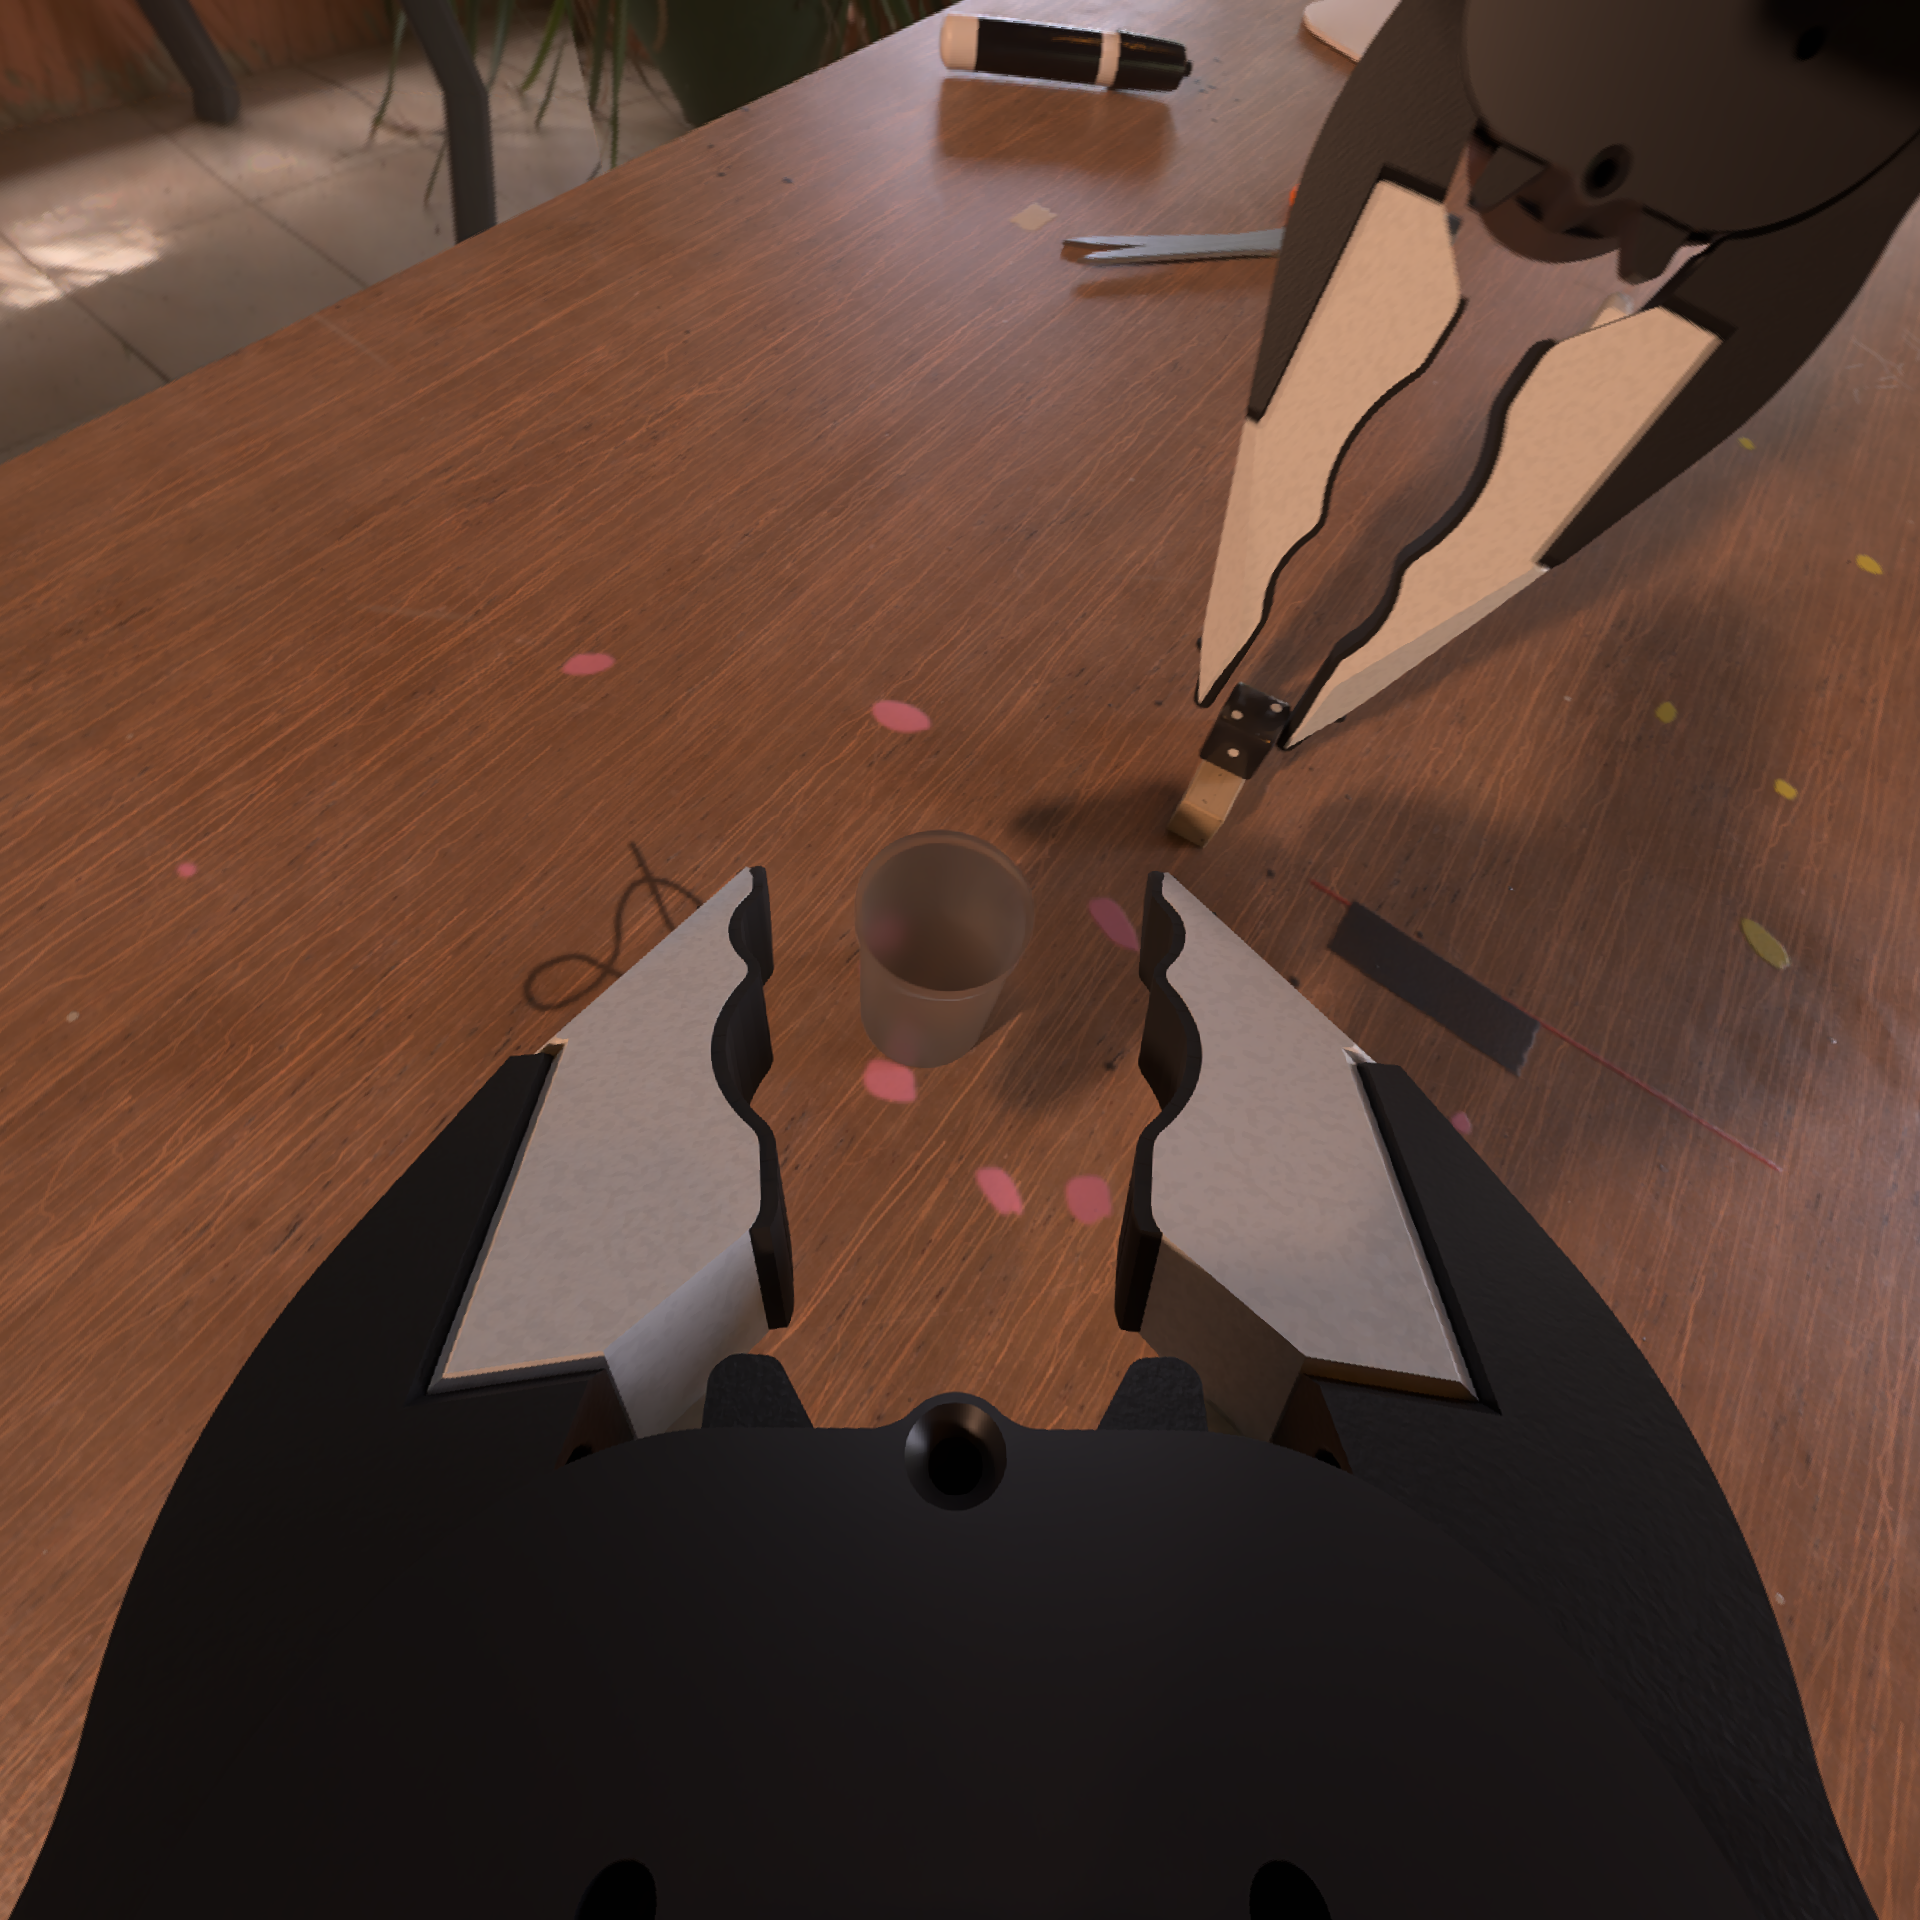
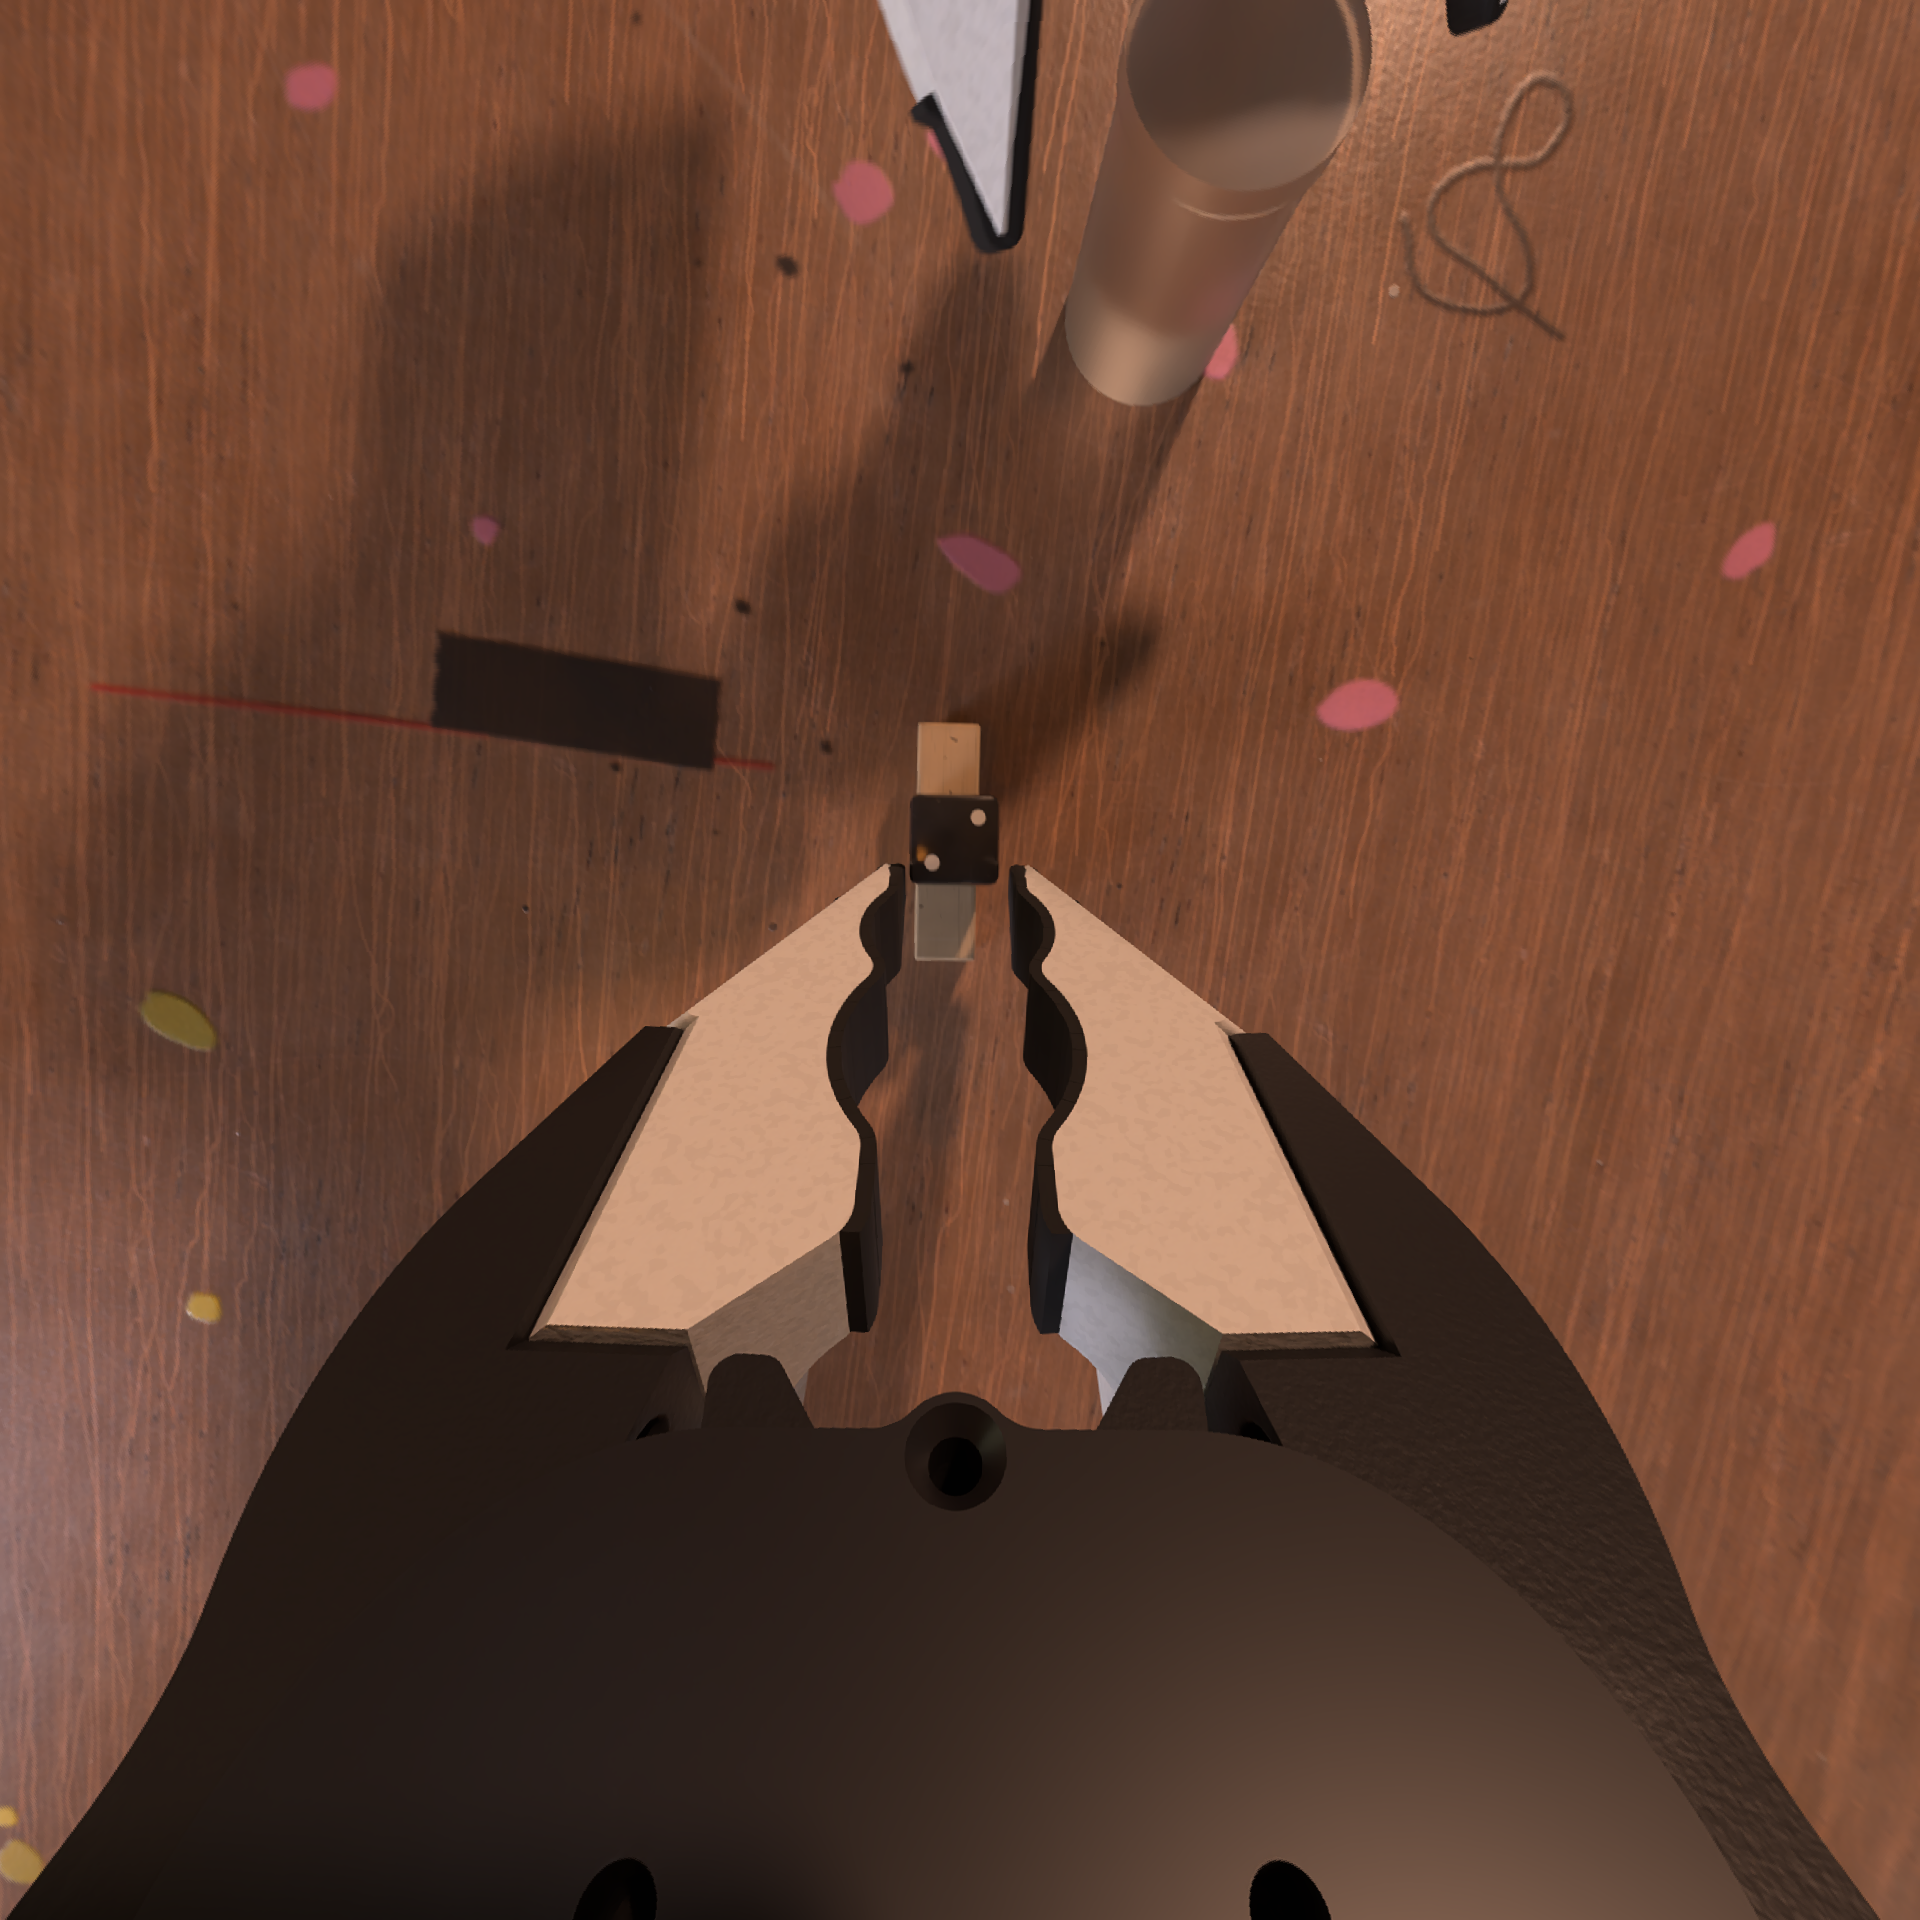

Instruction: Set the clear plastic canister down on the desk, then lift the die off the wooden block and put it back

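The clear plastic canister (image 1: 940, 951) stands upright on the wooden desk (image 1: 520, 623), just ahead of my left gripper (image 1: 958, 894), which is open and not touching it. The canister also shows in the right wrist view (image 2: 1195, 229), with one left finger (image 2: 971, 94) beside it. My right gripper (image 2: 953, 875) points down, its tips shut on the sides of the black die (image 2: 954, 840). The die sits right over the small wooden block (image 2: 949, 756). From the left wrist view the right gripper (image 1: 1250, 722) holds the die (image 1: 1250, 732) above the block (image 1: 1205, 808). I cannot tell whether die and block touch.
A black strip of tape (image 1: 1434, 997) lies right of the canister, a loop of string (image 1: 613, 945) left of it. Scissors (image 1: 1174, 246) and a black-and-white tube (image 1: 1065, 52) lie at the far end. Pink and yellow flecks dot the desk. Its edge runs along the left.
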### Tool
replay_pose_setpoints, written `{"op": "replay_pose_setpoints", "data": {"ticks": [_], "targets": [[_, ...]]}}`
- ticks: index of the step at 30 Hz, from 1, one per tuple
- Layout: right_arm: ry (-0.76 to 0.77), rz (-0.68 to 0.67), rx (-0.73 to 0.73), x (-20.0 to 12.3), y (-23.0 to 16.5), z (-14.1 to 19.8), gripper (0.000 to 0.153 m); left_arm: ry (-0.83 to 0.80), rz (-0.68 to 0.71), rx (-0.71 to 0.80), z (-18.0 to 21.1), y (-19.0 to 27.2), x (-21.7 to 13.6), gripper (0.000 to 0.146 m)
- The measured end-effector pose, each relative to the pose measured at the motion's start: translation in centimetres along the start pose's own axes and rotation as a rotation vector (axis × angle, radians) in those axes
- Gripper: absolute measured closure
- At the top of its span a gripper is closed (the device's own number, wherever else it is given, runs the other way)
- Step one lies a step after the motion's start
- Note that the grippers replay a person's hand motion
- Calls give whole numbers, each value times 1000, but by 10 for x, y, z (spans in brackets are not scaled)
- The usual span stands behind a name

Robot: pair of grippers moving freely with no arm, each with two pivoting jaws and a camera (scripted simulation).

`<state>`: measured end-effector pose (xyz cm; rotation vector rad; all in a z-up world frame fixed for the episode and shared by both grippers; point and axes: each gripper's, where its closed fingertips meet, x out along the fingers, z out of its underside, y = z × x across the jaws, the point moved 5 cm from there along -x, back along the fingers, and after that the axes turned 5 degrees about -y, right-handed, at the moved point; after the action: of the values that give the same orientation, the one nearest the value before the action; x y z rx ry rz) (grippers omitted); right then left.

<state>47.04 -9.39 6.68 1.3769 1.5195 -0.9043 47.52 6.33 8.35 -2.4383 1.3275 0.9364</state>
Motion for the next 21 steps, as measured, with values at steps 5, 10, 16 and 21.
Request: {"op": "replay_pose_setpoints", "data": {"ticks": [5,10,16,21], "targets": [[12,4,13,3,0,-3,136,-31,0,36,-1,8,5,62],[21,-5,20,3,0,-4,137,-28,3,33,-2,9,7,55],[48,-33,45,2,1,-4,137,-33,0,35,-2,9,7,62],[65,-50,52,2,0,-4,137,-30,7,29,-2,8,7,74]]}}
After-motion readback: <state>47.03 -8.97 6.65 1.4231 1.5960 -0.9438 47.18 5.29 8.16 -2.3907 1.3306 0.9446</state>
